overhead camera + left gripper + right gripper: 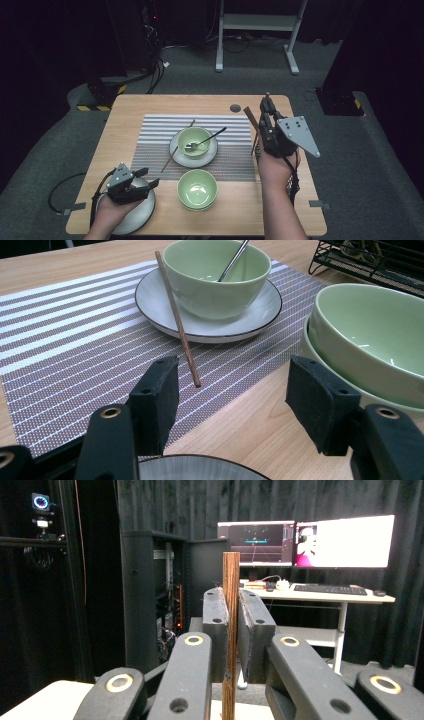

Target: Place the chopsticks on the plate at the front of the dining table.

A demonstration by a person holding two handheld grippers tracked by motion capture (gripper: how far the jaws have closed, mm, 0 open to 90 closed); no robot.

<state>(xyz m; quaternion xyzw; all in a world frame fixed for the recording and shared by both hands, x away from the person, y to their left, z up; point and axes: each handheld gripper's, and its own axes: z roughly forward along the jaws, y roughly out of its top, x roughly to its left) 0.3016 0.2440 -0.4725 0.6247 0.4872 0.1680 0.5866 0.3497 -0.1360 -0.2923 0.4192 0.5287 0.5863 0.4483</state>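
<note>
High view shows a table setting partly laid on the desk [150,102]: a striped placemat [155,145] carries a white plate [176,150] with a green bowl [194,141] and a spoon [212,136] in it, and one chopstick [176,315] leans on the plate's left rim. The right gripper [266,111], at the mat's right edge, has its jaws clamped on the second chopstick [230,625], which stands upright between them. That one, by the look of it, is yet to be laid beside its mate. The left gripper [145,177] hovers with jaws apart and empty over a grey plate [142,217] at the desk's near left, beside stacked green bowls [197,189]. The held chopstick's lower end is hidden behind the gripper, and a black rack [370,262] is cut off in the left gripper view.
</note>
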